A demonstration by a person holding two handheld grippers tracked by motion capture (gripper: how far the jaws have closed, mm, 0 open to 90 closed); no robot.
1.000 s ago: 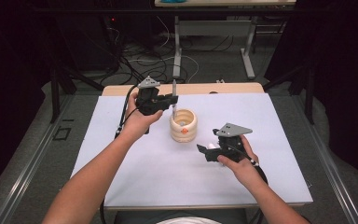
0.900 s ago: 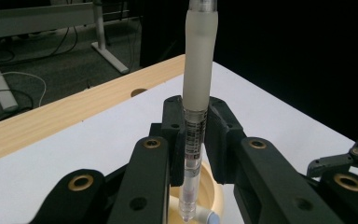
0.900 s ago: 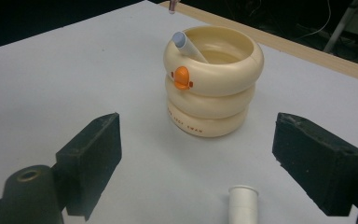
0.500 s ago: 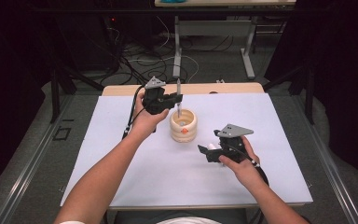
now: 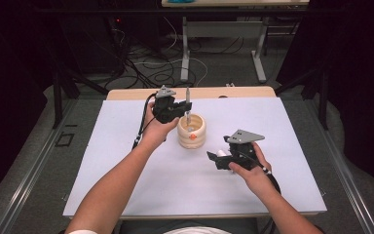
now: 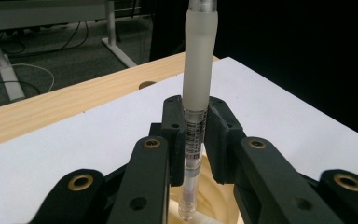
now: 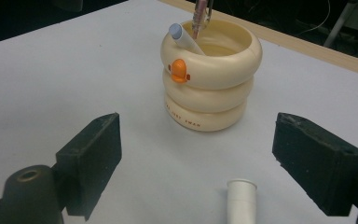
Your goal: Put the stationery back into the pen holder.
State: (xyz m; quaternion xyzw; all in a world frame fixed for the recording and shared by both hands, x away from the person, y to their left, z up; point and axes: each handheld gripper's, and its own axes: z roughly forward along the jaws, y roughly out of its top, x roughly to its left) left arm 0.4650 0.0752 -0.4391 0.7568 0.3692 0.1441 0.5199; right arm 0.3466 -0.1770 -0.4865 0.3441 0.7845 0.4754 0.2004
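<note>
A cream ring-stacked pen holder point(image 5: 192, 131) with an orange beak stands mid-table. My left gripper point(image 5: 177, 110) is just left of it, shut on a clear pen point(image 5: 187, 101) held upright. In the left gripper view the pen point(image 6: 194, 135) is clamped between the jaws, its tip inside the holder point(image 6: 209, 200). The right gripper view shows the holder point(image 7: 212, 88) with a white-capped marker point(image 7: 183, 39) leaning in it and the pen's tip point(image 7: 198, 16) entering. My right gripper point(image 5: 214, 159) is open to the holder's right, over a white tube-shaped piece point(image 7: 241, 200) lying on the sheet.
A white sheet point(image 5: 126, 146) covers most of the wooden table point(image 5: 126, 93). Table legs and loose cables are on the floor beyond the far edge. Both forearms come in from the near edge.
My left gripper has carried the pen rightward over the holder and lowered its tip into it. The right gripper has barely moved.
</note>
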